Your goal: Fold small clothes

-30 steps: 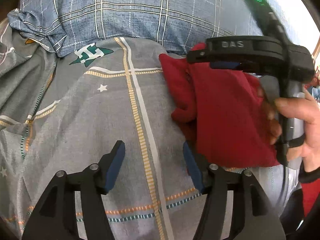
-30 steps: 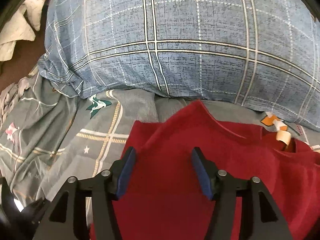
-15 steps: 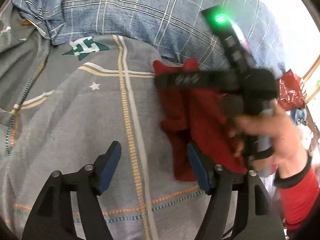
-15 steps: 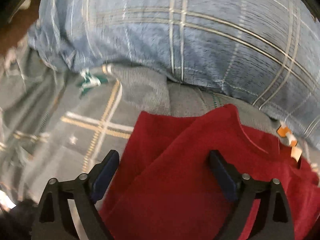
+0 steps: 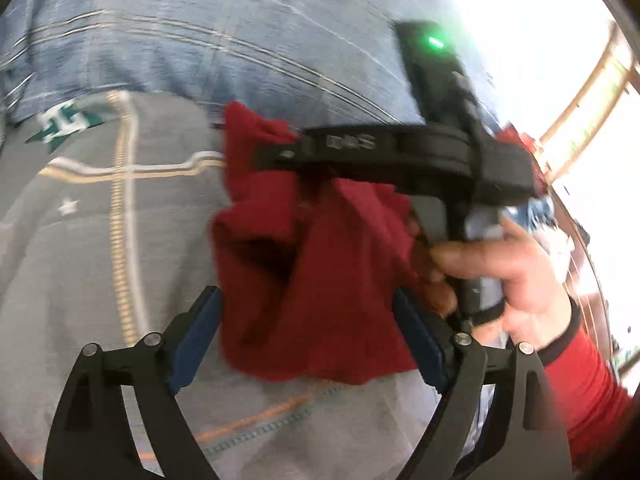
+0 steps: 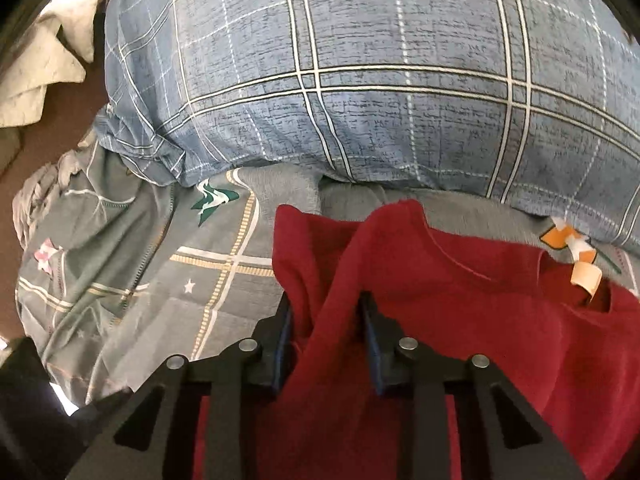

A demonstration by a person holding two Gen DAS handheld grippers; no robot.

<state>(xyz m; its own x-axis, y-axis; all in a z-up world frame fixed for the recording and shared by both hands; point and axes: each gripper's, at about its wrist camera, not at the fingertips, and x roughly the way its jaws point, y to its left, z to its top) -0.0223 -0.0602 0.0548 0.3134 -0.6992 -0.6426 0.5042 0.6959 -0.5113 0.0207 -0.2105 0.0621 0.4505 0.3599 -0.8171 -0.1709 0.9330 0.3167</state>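
Left wrist: left gripper (image 5: 308,344) jaws just widened, straddling red shirt (image 5: 320,280) edge, not pressing | right wrist: right gripper (image 6: 326,332) just closed, pinching a shirt fold; shirt lies just below pillow (image 6: 360,80); lift-and-fold seems next

We see the left wrist view smeared by motion blur; the red garment (image 6: 460,320) runs off the right wrist frame's lower right edge.
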